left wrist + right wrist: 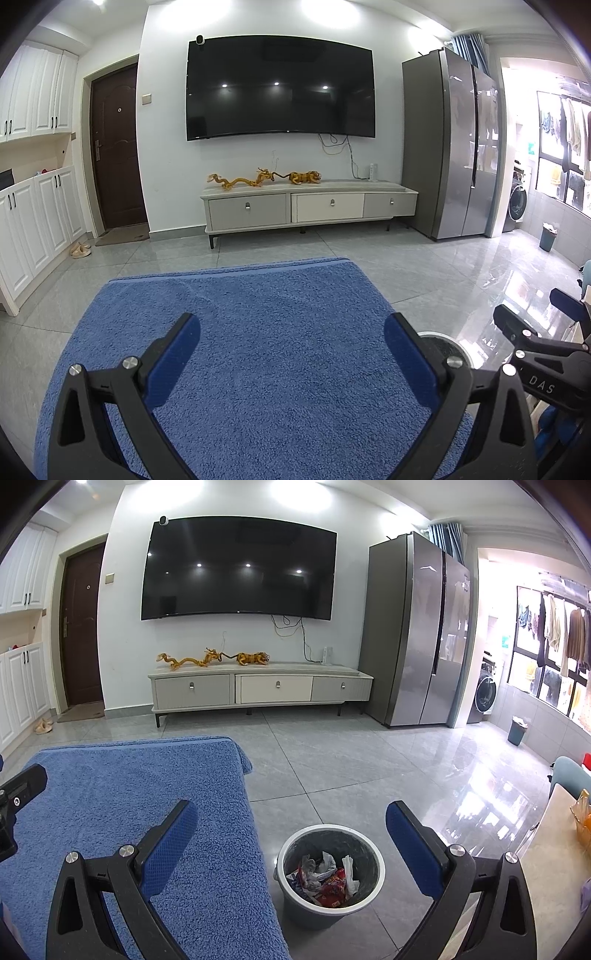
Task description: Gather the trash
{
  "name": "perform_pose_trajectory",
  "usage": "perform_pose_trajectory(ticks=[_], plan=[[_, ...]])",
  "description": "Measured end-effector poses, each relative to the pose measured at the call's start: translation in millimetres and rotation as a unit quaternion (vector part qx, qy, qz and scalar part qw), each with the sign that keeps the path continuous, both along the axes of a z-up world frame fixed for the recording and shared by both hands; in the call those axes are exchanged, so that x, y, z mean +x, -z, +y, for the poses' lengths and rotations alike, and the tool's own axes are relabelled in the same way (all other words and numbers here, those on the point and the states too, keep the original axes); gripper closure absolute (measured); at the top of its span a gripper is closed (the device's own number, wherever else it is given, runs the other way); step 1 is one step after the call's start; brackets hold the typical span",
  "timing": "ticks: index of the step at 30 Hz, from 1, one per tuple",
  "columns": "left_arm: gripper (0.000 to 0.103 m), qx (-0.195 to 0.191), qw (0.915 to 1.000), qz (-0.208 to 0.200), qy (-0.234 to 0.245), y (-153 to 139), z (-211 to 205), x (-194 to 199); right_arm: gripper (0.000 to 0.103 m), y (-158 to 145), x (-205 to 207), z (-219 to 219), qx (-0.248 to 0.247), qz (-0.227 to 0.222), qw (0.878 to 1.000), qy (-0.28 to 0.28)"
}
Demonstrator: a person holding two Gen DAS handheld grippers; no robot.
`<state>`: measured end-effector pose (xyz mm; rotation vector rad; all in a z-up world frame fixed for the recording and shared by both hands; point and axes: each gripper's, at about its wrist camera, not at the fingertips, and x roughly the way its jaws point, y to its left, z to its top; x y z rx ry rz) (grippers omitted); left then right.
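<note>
A grey trash bin [330,908] stands on the tiled floor just right of the blue-towel-covered table [129,794]. Crumpled wrappers and paper [325,877] lie inside it. My right gripper [291,834] hangs open above the bin and the table's right edge, nothing between its blue pads. My left gripper [291,350] is open over the bare blue towel [258,314], holding nothing. The bin's rim [443,338] peeks out behind the left gripper's right finger. The right gripper [532,325] shows at the right edge of the left wrist view.
A TV cabinet [258,686] with golden figurines sits under a wall TV. A grey fridge [417,635] stands to the right, a second blue bin [517,731] near the laundry area. White cupboards [29,221] line the left wall. A light table corner [554,849] lies at right.
</note>
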<state>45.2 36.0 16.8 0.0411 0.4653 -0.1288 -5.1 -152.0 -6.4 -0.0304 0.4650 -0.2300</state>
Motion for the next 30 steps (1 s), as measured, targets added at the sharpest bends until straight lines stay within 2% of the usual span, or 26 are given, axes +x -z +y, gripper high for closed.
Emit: perform_pose_trajectory(ticks=[30], plan=[[0.003, -0.001, 0.9999, 0.007, -0.014, 5.3, 3.3, -3.0, 0.000, 8.6, -0.2, 3.7, -0.004, 0.008, 1.000, -0.003]])
